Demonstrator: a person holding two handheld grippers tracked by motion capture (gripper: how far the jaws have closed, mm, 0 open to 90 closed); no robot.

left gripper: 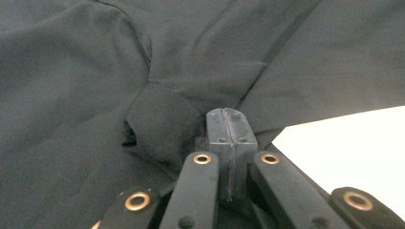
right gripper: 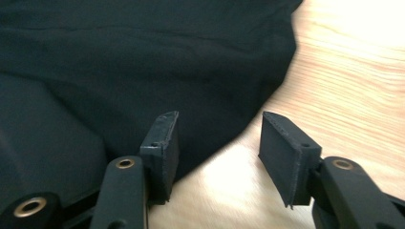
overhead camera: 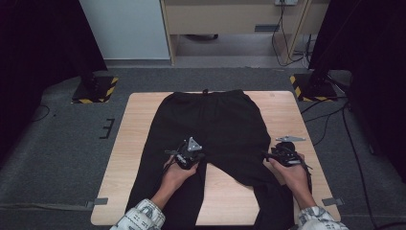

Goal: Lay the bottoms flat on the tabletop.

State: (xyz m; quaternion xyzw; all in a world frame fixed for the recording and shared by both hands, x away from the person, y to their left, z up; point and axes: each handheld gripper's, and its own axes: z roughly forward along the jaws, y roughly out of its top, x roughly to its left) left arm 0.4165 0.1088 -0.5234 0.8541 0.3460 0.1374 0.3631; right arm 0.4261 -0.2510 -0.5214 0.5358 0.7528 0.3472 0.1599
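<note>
A pair of black trousers [overhead camera: 210, 129] lies spread flat on my wooden table [overhead camera: 282, 108], waistband at the far edge and legs running toward me. My left gripper [overhead camera: 187, 154] sits at the crotch where the two legs part; its jaws are pressed fully together, with folds of the dark cloth bunched right at their tips, though I cannot tell whether any fabric is pinched between them. My right gripper [overhead camera: 282, 152] rests at the outer edge of the right leg, jaws apart, with the hem's edge and bare wood between them.

Grey carpet [overhead camera: 62, 143], wooden table [overhead camera: 139, 124], dark curtains [overhead camera: 38, 43]
</note>
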